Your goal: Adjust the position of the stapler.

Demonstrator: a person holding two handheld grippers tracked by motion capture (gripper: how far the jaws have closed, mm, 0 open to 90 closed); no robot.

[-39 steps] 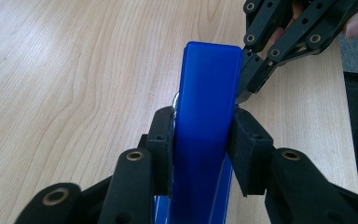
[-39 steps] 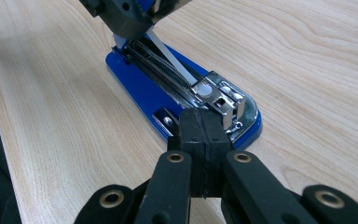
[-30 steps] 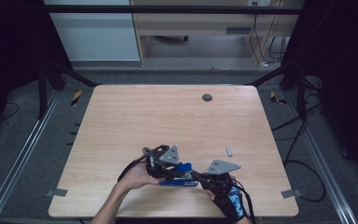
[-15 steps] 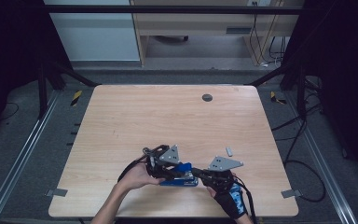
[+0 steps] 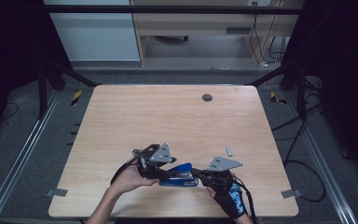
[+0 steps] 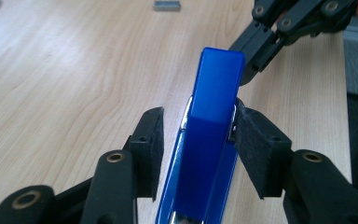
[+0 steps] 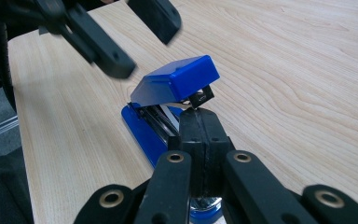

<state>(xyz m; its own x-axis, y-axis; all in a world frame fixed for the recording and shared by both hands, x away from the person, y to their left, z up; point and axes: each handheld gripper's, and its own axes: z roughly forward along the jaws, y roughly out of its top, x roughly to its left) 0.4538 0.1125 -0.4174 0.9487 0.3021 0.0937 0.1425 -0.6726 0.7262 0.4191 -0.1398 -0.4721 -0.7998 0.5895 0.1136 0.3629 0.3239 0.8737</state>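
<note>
Jaws of my left gripper have just been opening and now stand apart either side of the blue stapler at the table's near edge, one pad barely touching; my right gripper is pinched shut at its front. With that loose hold, I'd guess the raised top could snap down or the stapler skid. Small grey staple strip lies well apart, nothing blocking

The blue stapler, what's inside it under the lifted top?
Under the blue stapler's raised top, a shiny metal rail runs along the blue base. The shut right gripper covers the rail's front end, so whether staples lie inside cannot be told.
</note>
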